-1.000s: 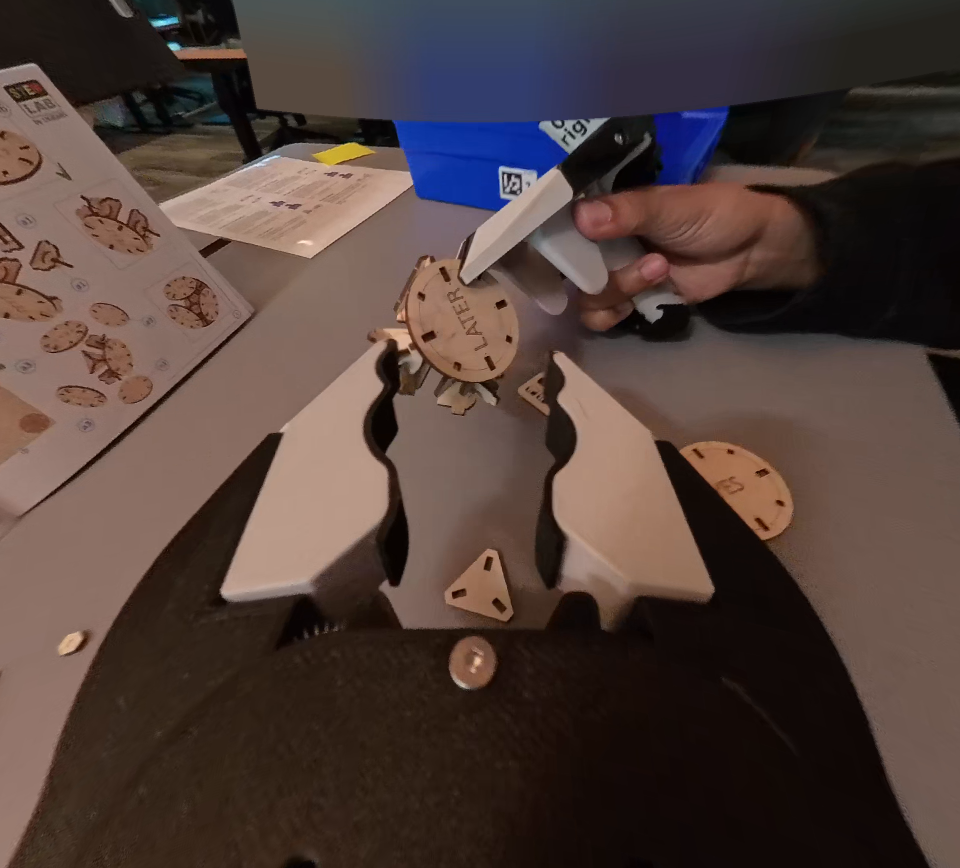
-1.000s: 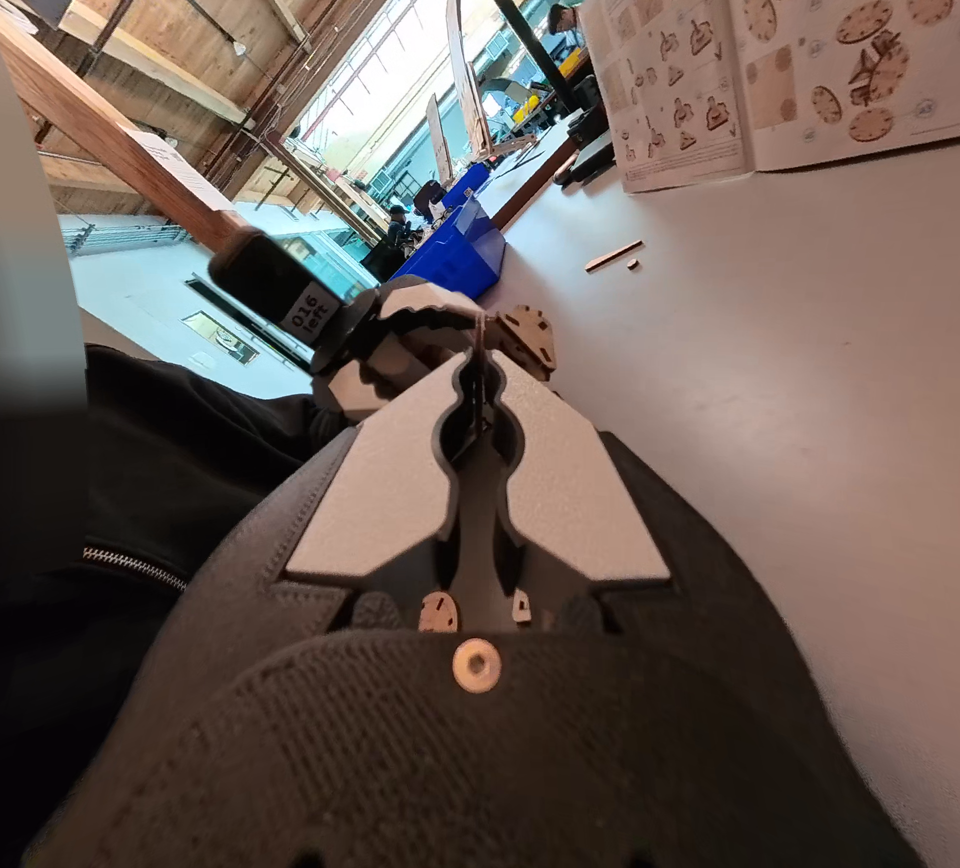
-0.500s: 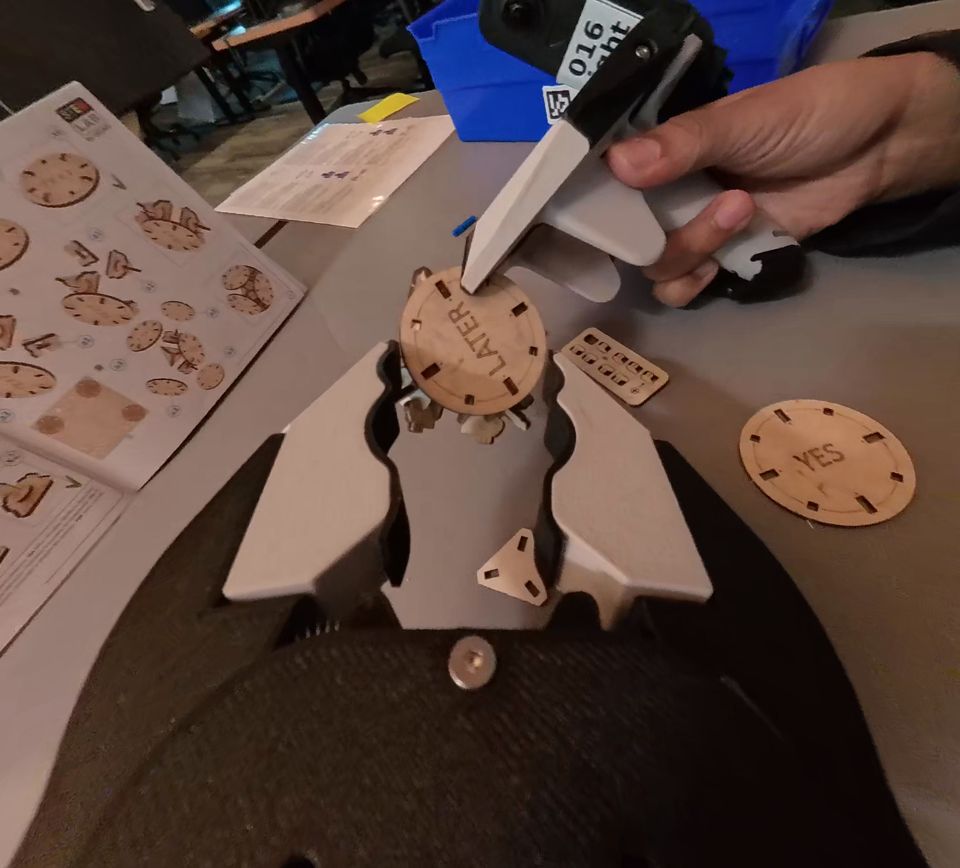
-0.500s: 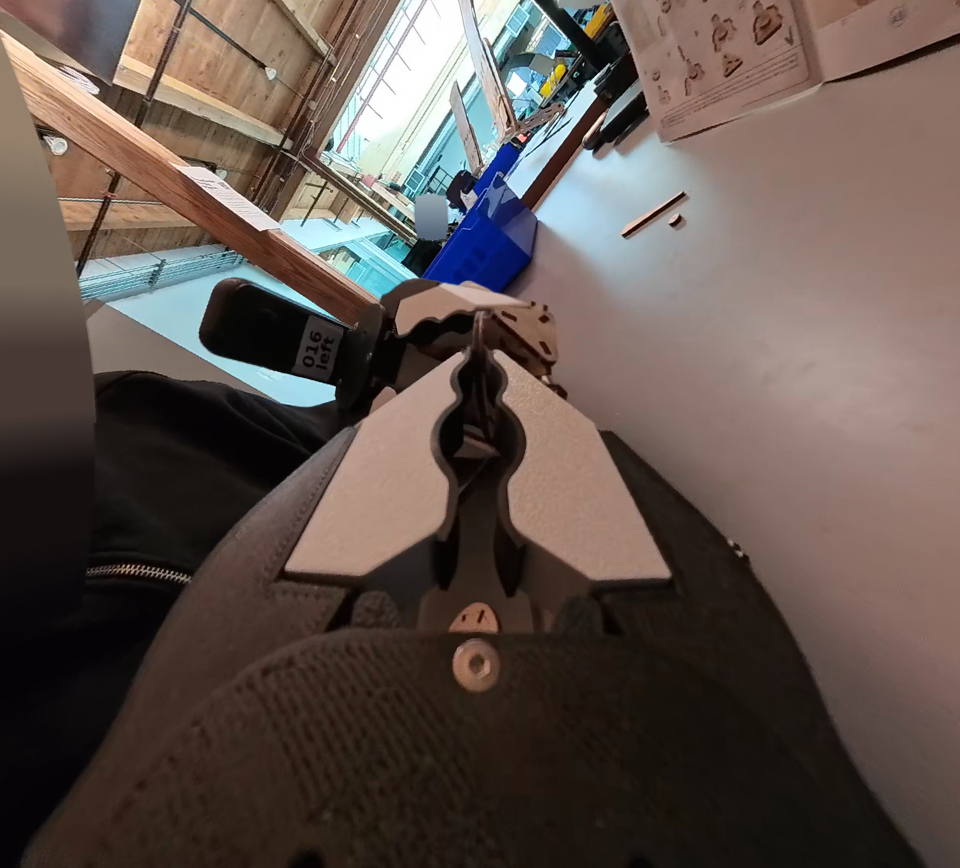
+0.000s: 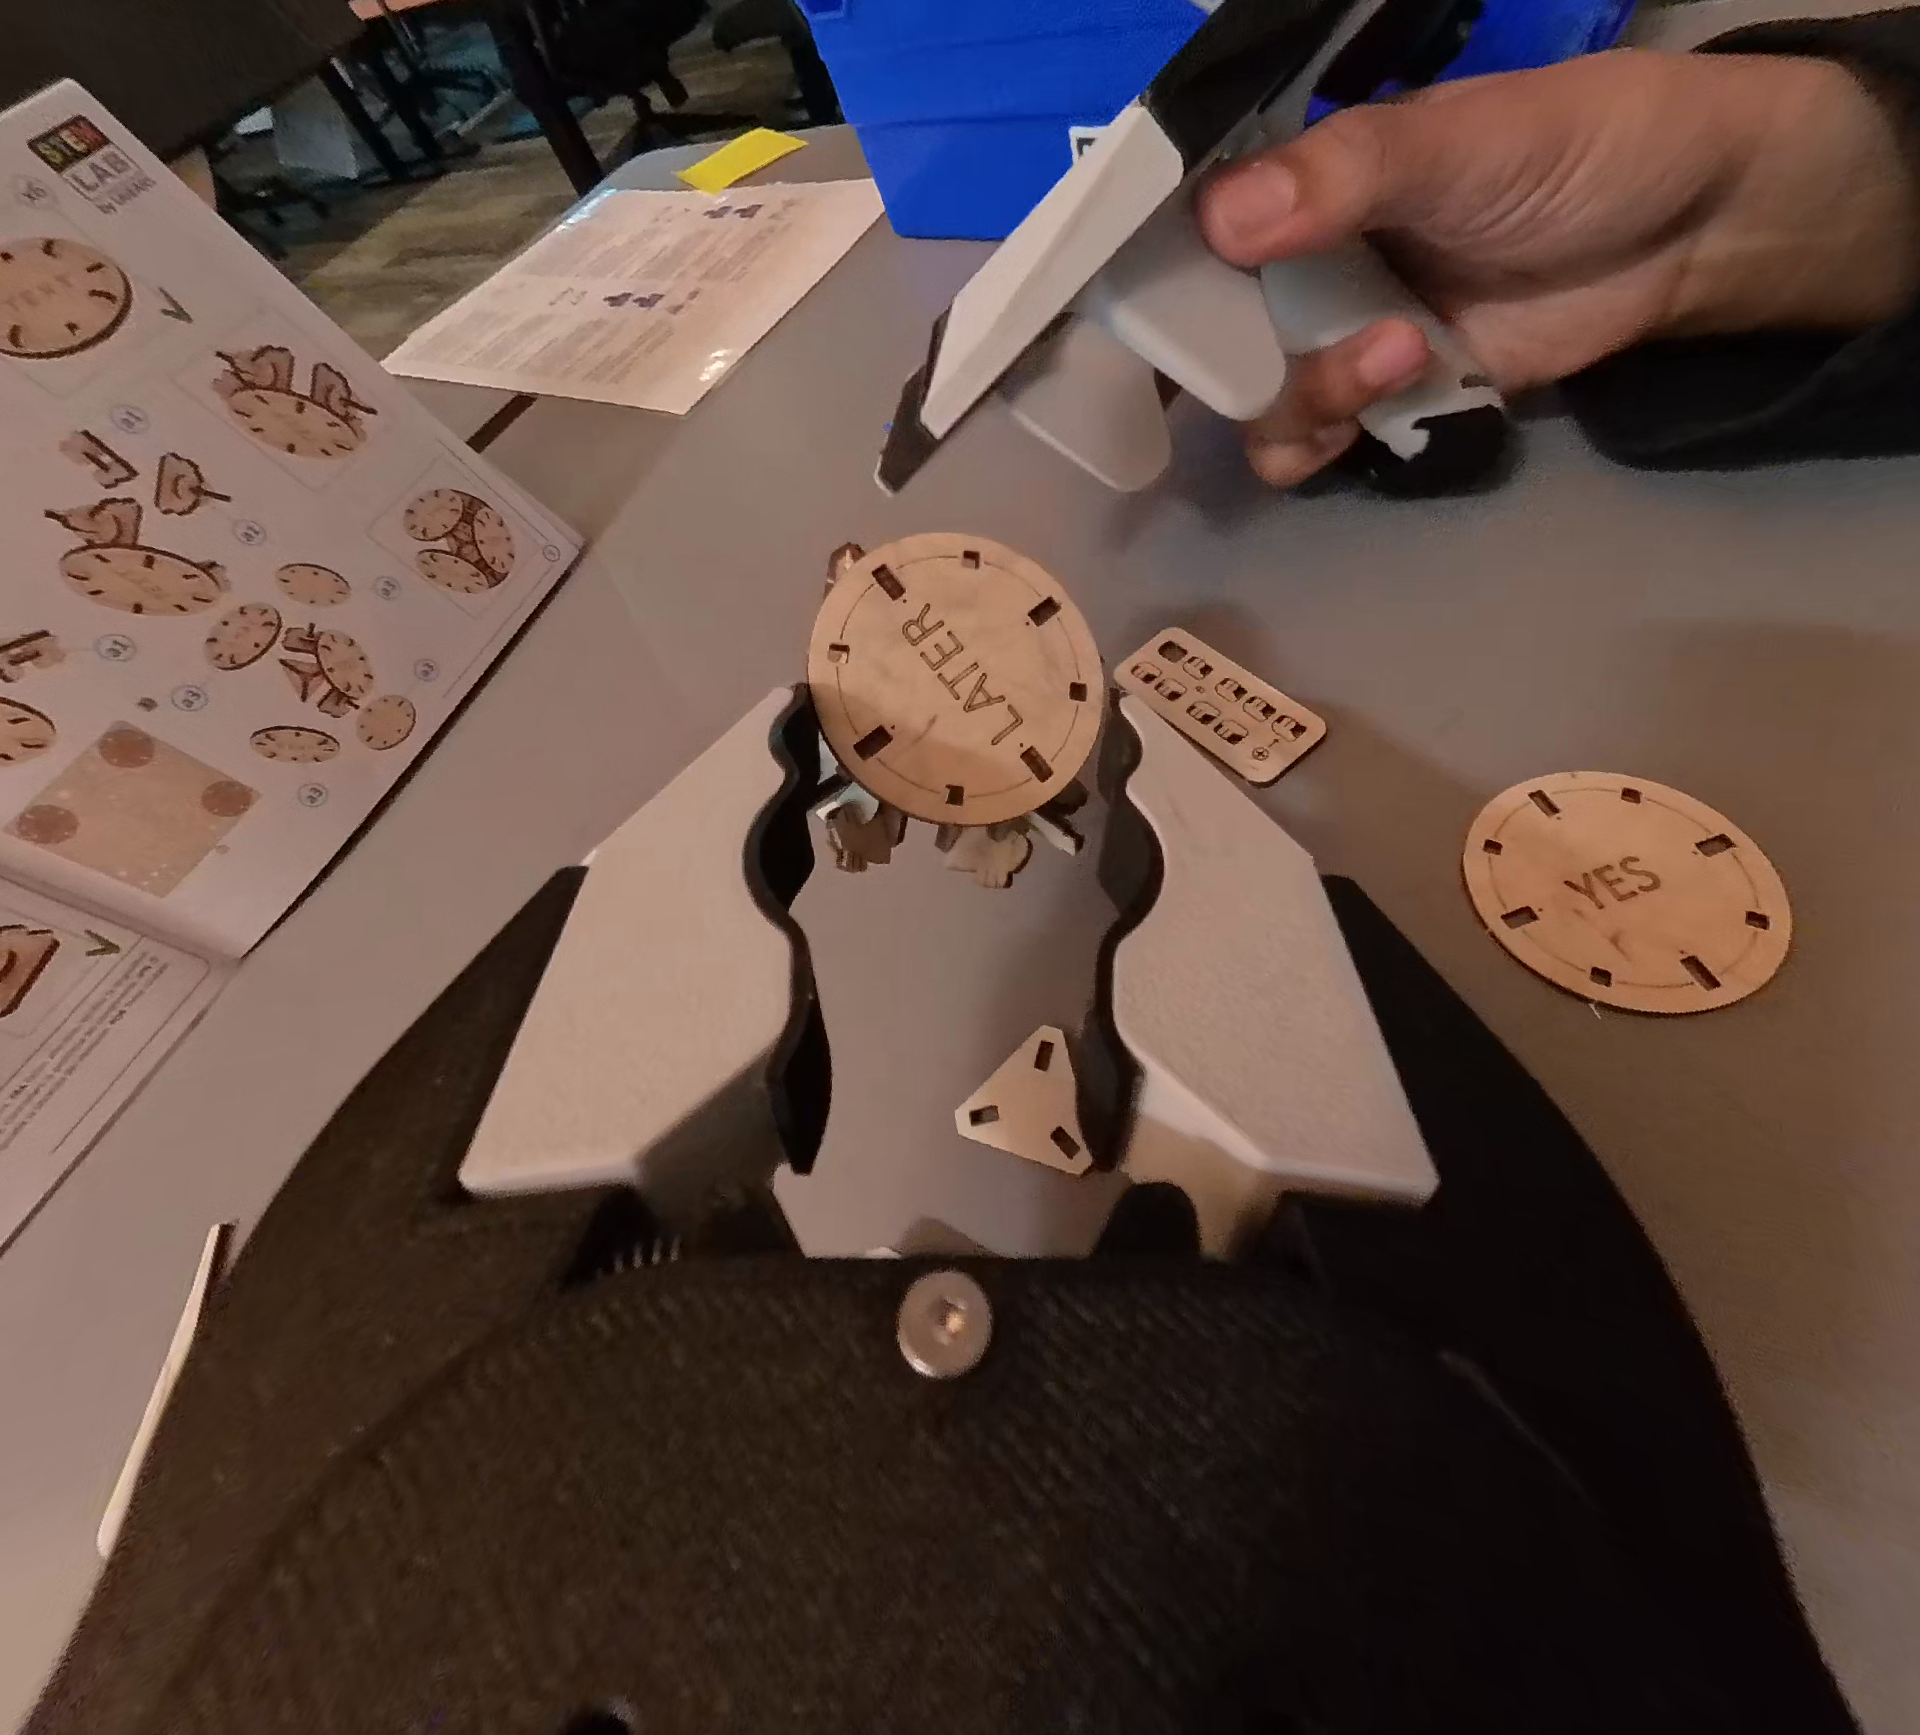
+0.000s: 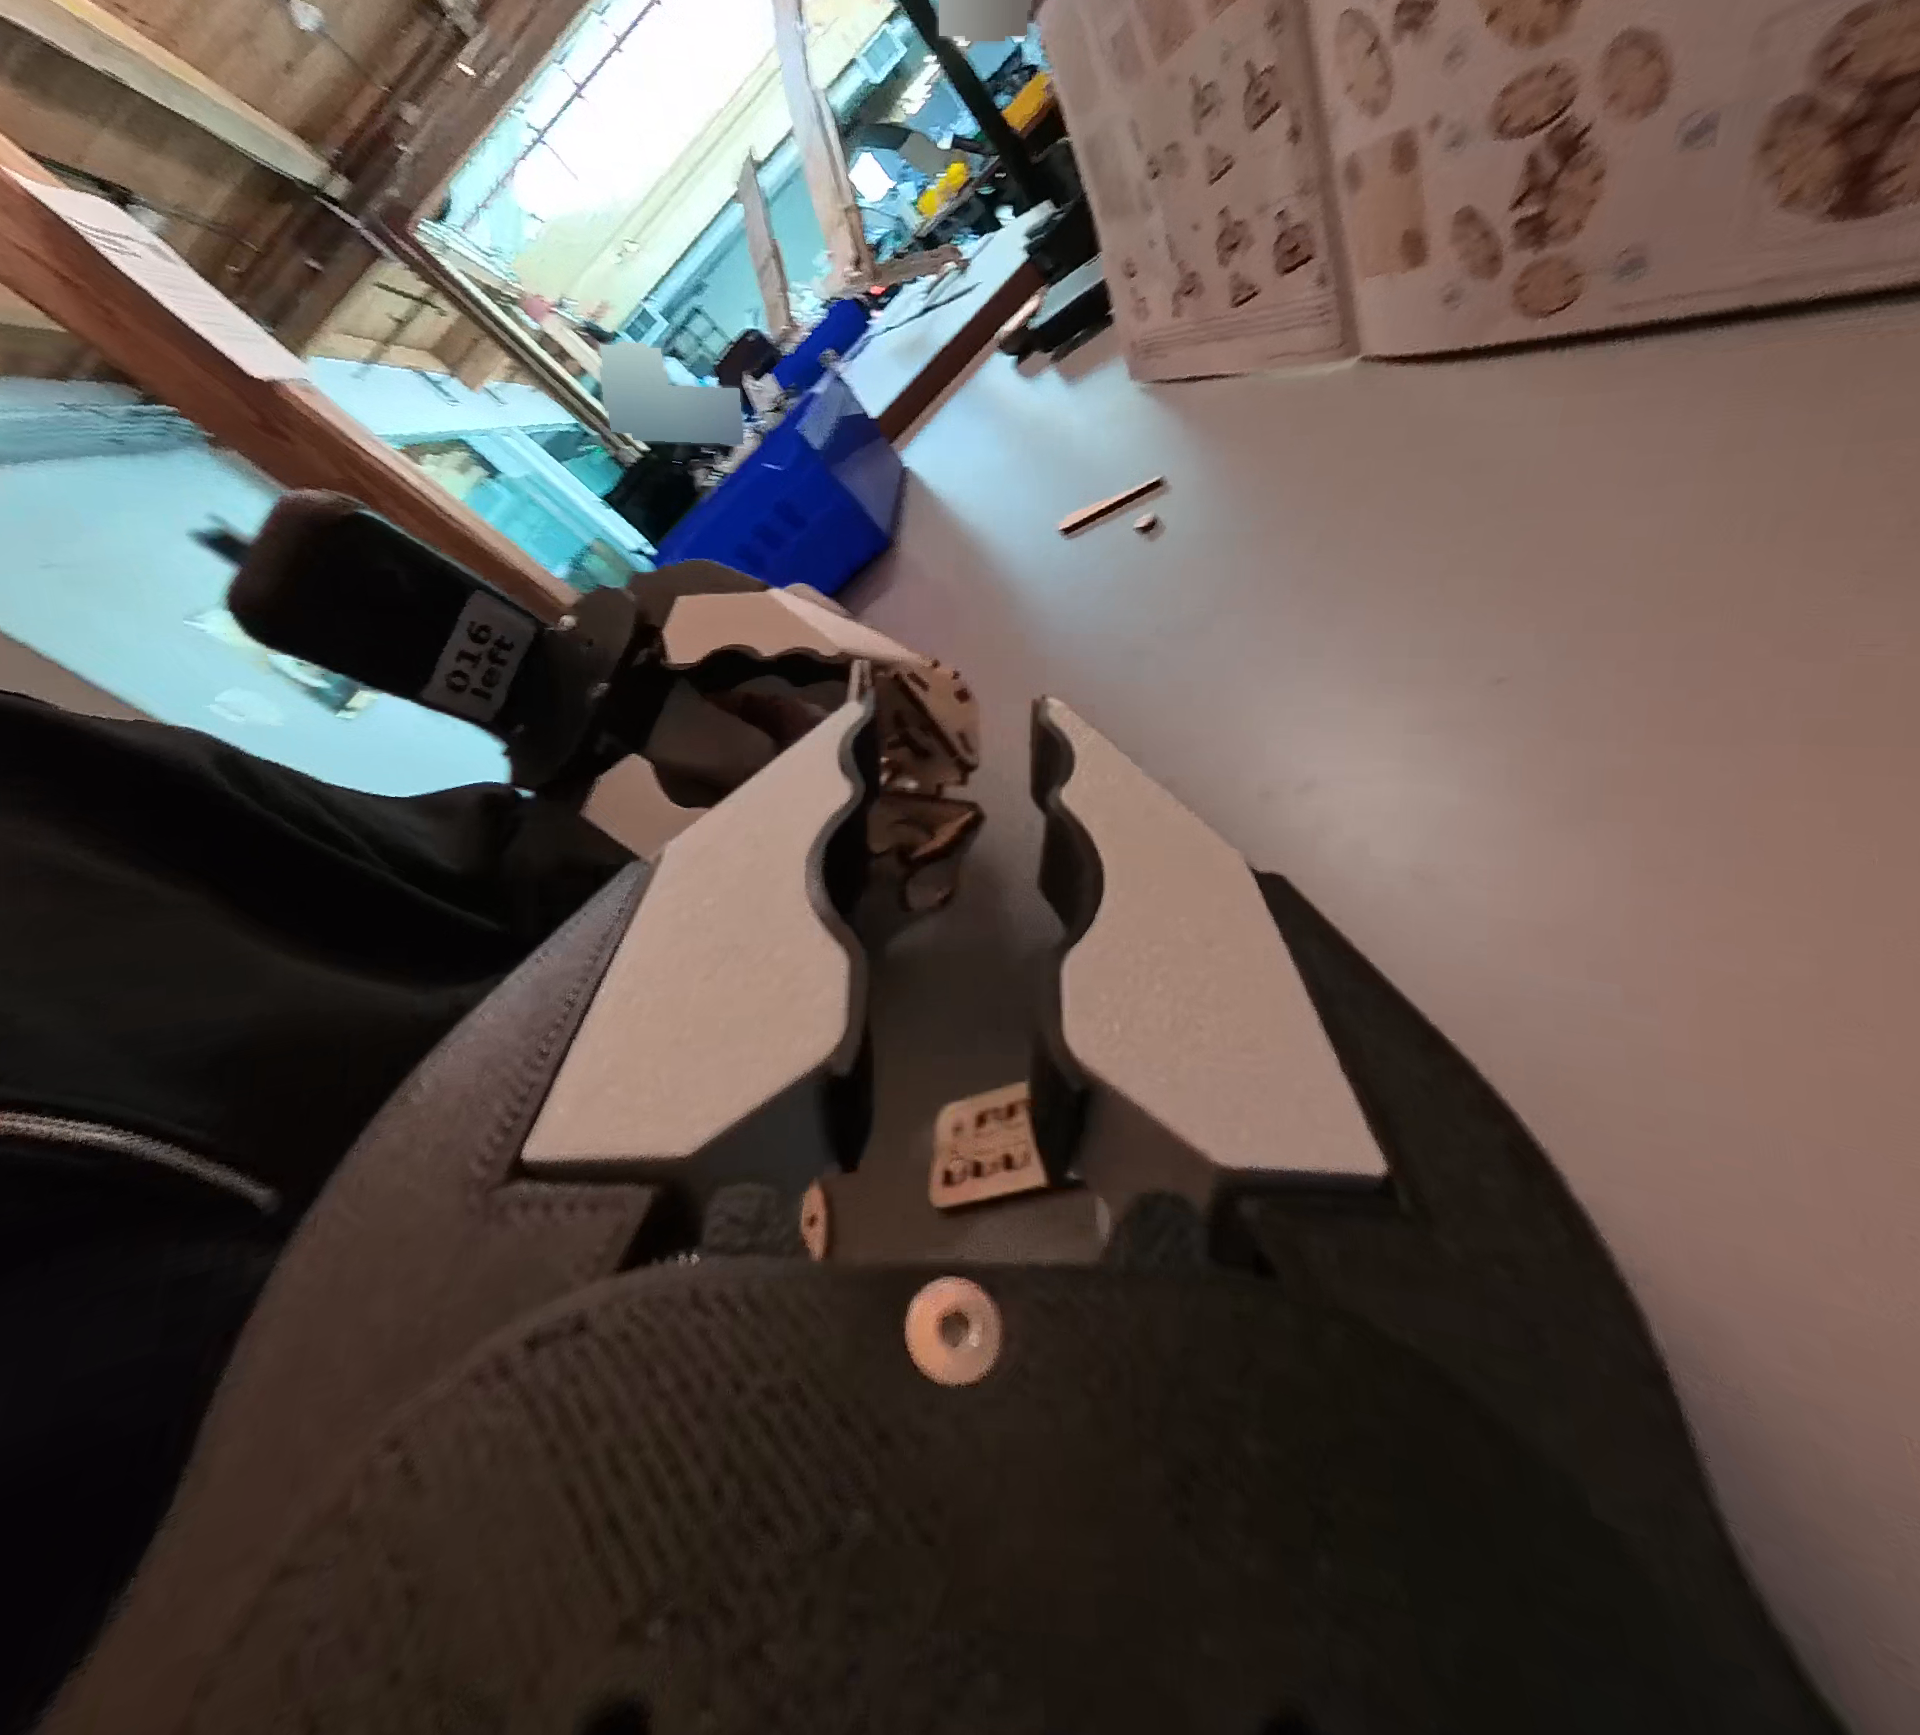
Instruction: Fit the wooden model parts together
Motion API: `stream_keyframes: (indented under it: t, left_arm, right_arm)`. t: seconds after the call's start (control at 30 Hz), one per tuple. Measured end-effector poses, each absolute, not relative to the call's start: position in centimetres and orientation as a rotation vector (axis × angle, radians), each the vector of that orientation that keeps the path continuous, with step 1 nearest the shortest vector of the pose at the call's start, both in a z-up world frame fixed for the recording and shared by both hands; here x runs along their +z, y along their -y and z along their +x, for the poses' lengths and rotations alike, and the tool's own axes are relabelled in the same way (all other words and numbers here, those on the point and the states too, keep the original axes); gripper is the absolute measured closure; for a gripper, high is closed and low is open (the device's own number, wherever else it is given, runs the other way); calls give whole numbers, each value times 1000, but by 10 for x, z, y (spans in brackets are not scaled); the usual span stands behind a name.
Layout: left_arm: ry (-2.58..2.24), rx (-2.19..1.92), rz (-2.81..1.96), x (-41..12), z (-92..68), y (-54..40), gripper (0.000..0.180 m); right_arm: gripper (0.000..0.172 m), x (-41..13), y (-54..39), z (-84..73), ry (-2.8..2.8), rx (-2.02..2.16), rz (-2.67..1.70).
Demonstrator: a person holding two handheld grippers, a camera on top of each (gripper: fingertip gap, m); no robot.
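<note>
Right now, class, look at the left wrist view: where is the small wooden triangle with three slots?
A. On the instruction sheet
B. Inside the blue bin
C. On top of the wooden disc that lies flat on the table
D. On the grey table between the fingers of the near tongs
D: the wooden triangle lies flat on the grey table between the left tongs' fingers, beside the right-hand one.

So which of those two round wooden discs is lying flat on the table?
The disc on the right lies flat on the grey table. The other disc is tilted, raised between the left gripper's fingers.

Grey table [image 5: 1455, 605] bears wooden discs [image 5: 1626, 890], instruction sheets [image 5: 208, 563], blue bin [image 5: 966, 54].
</note>
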State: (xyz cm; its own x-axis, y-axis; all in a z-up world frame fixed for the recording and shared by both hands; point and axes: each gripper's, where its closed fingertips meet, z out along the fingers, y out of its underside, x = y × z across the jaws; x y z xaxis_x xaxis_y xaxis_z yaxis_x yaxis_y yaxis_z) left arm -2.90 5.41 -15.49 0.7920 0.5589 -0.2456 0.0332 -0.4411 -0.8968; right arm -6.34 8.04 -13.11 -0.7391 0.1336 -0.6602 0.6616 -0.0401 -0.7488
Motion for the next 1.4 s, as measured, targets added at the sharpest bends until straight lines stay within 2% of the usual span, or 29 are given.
stream_keyframes:
  t: [0.27,0.47,0.7,0.83,1.0,1.07,1.13,1.17,1.3,1.4]
  left_arm:
    - [491,493,-2040,-167,-23,-54,126]
    - [573,355,-2149,-190,-21,-49,126]
    - [648,294,-2054,-174,-30,-35,118]
    - [872,536,-1980,-158,-76,33,122]
    - [1394,764,-2011,-205,-124,149,123]
    - [1459,674,-1992,-215,-127,156,132]
    - [1472,639,-1967,-214,-129,155,165]
    - [1452,618,-1990,-217,-127,153,174]
    - [1396,596,-2023,-213,-122,146,180]
    - [1298,508,-1870,-186,-119,124,180]
  right_arm:
    - [147,-147,-93,-82,-2321,-1879,833]
    - [148,-150,-90,-80,-2319,-1861,817]
    - [149,-144,-90,-79,-2274,-1888,817]
    - [149,-139,-89,-76,-2267,-1905,796]
    - [148,-136,-86,-71,-2260,-1911,771]
    - [148,-136,-84,-70,-2261,-1908,764]
    - [148,-137,-84,-69,-2270,-1906,759]
    - [149,-137,-84,-69,-2270,-1906,760]
    - [149,-134,-85,-69,-2242,-1920,763]
    - [148,-129,-84,-67,-2253,-1944,735]
